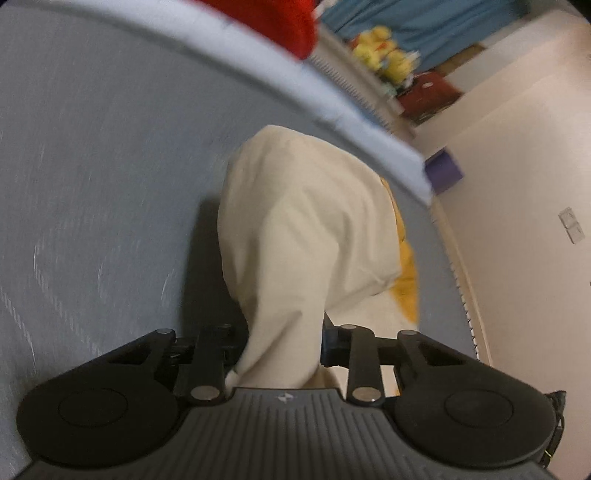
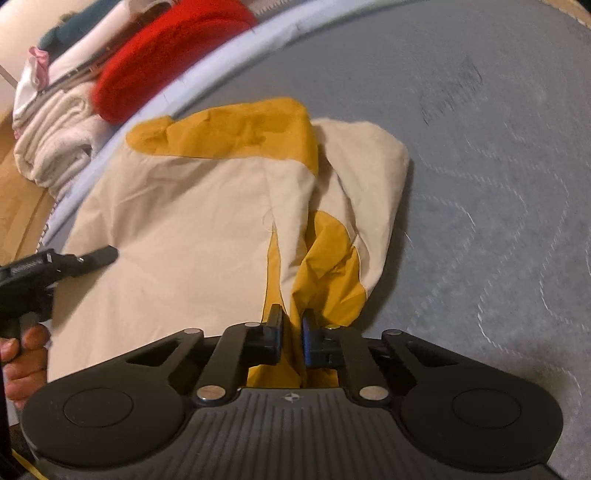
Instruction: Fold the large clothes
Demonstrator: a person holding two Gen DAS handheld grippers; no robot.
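The right gripper [image 2: 292, 341] pinches the cream-and-yellow garment [image 2: 192, 236] between nearly closed jaws. The left gripper [image 1: 282, 345] has cream cloth bunched between its wider jaws.

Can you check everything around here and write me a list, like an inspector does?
Surface: grey mattress with a pale blue edge.
Job's things: cream and yellow garment lying bunched on the mattress.
Clutter: red cloth and a stack of pale clothes beside the mattress; yellow plush toys further off.
Grippers: left gripper shut on cream cloth; right gripper shut on a yellow fold.
Cables: nothing seen.
Surroundings: wood floor, pale wall, blue curtain.
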